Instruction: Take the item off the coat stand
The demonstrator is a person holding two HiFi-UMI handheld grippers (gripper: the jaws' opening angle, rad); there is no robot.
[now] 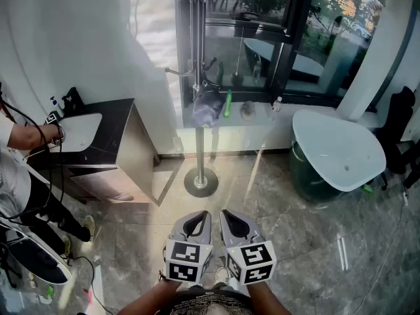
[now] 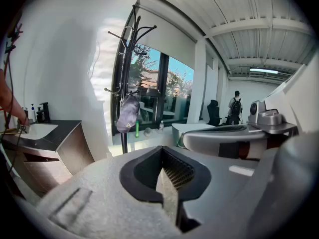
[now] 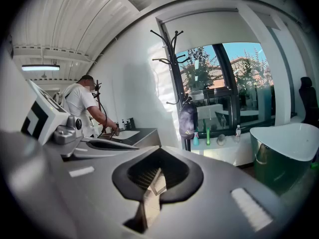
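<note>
A dark grey cap (image 1: 207,107) hangs low on the black coat stand (image 1: 199,58), whose round base (image 1: 201,182) stands on the floor by the window. The left gripper view shows the cap (image 2: 128,114) on the stand (image 2: 123,73) far ahead, and the right gripper view shows the cap (image 3: 188,119) on the stand (image 3: 173,63) too. My left gripper (image 1: 195,227) and right gripper (image 1: 236,228) are side by side low in the head view, well short of the stand. Both have their jaws pressed together with nothing between them (image 2: 167,183) (image 3: 152,188).
A dark counter with a white sink (image 1: 82,131) stands at the left, where a person (image 1: 20,176) works. A white tub (image 1: 338,151) is at the right, with a black chair (image 1: 400,126) beyond. A green bottle (image 1: 228,104) stands on the window sill.
</note>
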